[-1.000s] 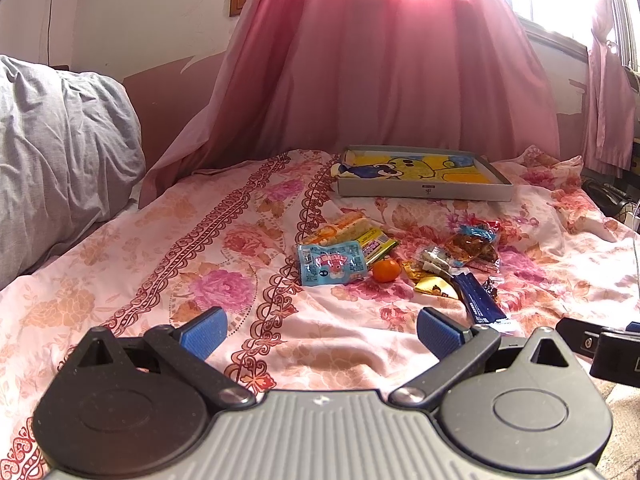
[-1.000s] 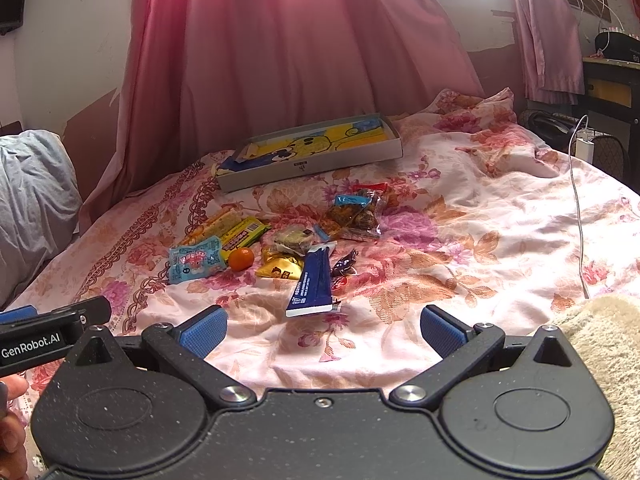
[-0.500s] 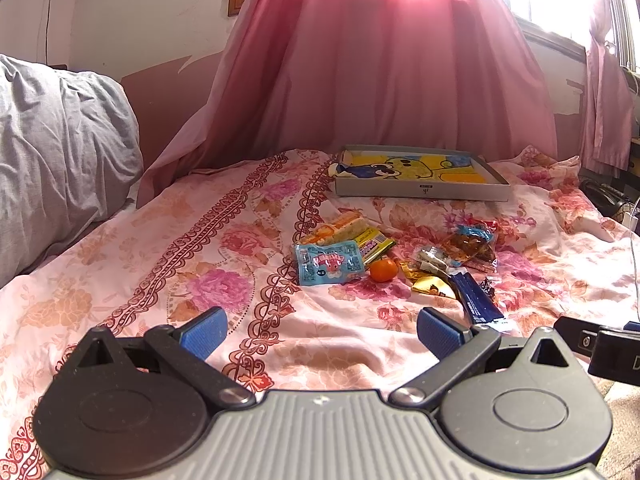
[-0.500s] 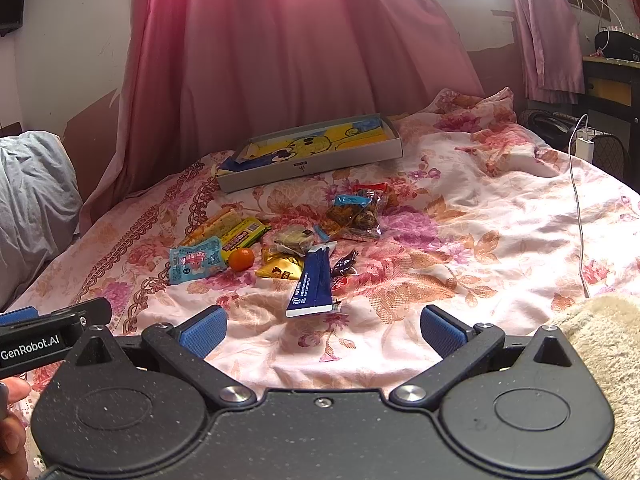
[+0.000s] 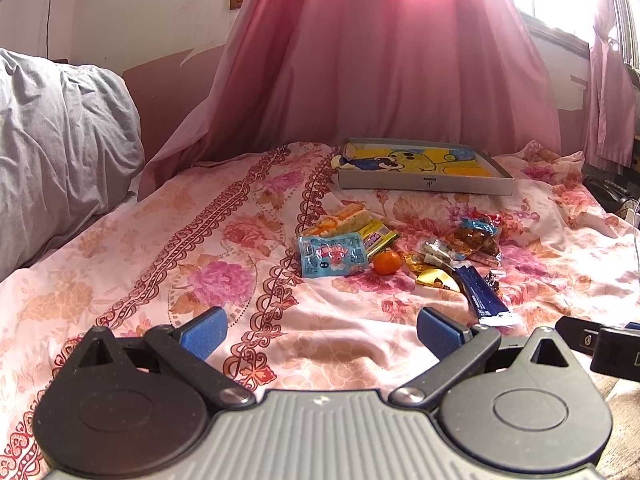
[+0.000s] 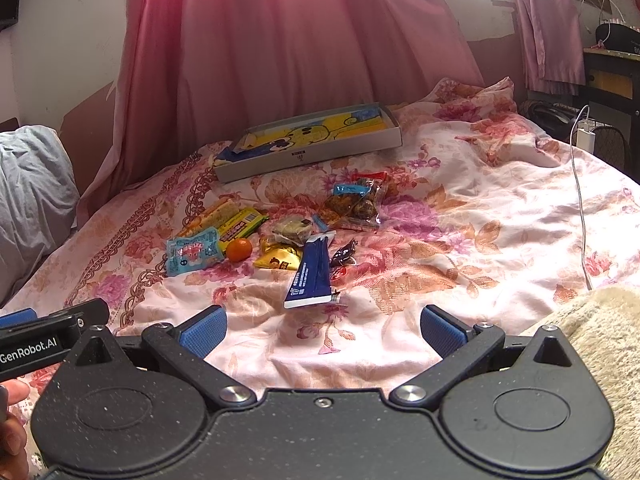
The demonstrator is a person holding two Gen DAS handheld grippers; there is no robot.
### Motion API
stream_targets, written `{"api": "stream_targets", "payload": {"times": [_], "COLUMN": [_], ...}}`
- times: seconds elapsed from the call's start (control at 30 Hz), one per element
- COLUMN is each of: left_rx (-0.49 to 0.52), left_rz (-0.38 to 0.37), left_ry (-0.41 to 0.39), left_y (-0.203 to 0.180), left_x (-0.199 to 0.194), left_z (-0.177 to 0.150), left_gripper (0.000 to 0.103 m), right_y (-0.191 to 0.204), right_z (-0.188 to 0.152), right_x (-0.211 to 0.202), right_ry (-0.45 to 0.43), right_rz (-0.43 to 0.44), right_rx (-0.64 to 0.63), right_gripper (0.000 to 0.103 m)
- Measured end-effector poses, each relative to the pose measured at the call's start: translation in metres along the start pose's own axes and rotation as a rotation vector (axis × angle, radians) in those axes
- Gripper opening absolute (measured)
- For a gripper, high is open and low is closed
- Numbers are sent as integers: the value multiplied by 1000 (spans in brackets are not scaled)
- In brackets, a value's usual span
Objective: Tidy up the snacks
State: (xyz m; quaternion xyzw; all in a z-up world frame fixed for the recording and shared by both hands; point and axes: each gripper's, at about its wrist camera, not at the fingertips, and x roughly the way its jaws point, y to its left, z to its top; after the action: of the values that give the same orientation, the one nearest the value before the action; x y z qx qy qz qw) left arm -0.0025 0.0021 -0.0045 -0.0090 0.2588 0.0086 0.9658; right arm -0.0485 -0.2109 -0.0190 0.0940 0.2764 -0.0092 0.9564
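A: Around the orange [image 6: 239, 249], what can't be read?

B: The print on the light blue packet [image 6: 193, 255] just beside it is too small. The gold packet [image 6: 279, 259] on its other side lies partly under the dark blue sachet [image 6: 311, 273], and the orange-and-yellow wrapper [image 6: 218, 213] behind it is partly covered.

A: Anything cut off?

B: Well short of the orange, the left gripper [image 6: 38, 330] runs off the picture's edge, as does the hand [image 6: 12, 424] below it
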Motion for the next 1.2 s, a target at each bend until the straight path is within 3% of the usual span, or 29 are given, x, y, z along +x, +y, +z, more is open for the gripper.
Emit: {"api": "stream_targets", "payload": {"times": [0.27, 0.47, 1.0, 1.2], "left_rx": [11, -18, 56, 85], "left_rz": [12, -25, -118, -207], "left_ry": [38, 145, 200, 231], "left_y": [0, 4, 6, -4], "left_x": [10, 38, 128, 165], "left_z": [-6, -3, 39, 55], "left_gripper": [103, 103, 103, 103], "right_y": [1, 5, -10, -17], "right_z": [0, 3, 40, 58], "right_x": [7, 17, 91, 145], "right_ry": [32, 75, 151, 295], "right_rz": [8, 42, 218, 244], "right_rx": [0, -22, 39, 52], "right_gripper": [102, 102, 102, 102]}}
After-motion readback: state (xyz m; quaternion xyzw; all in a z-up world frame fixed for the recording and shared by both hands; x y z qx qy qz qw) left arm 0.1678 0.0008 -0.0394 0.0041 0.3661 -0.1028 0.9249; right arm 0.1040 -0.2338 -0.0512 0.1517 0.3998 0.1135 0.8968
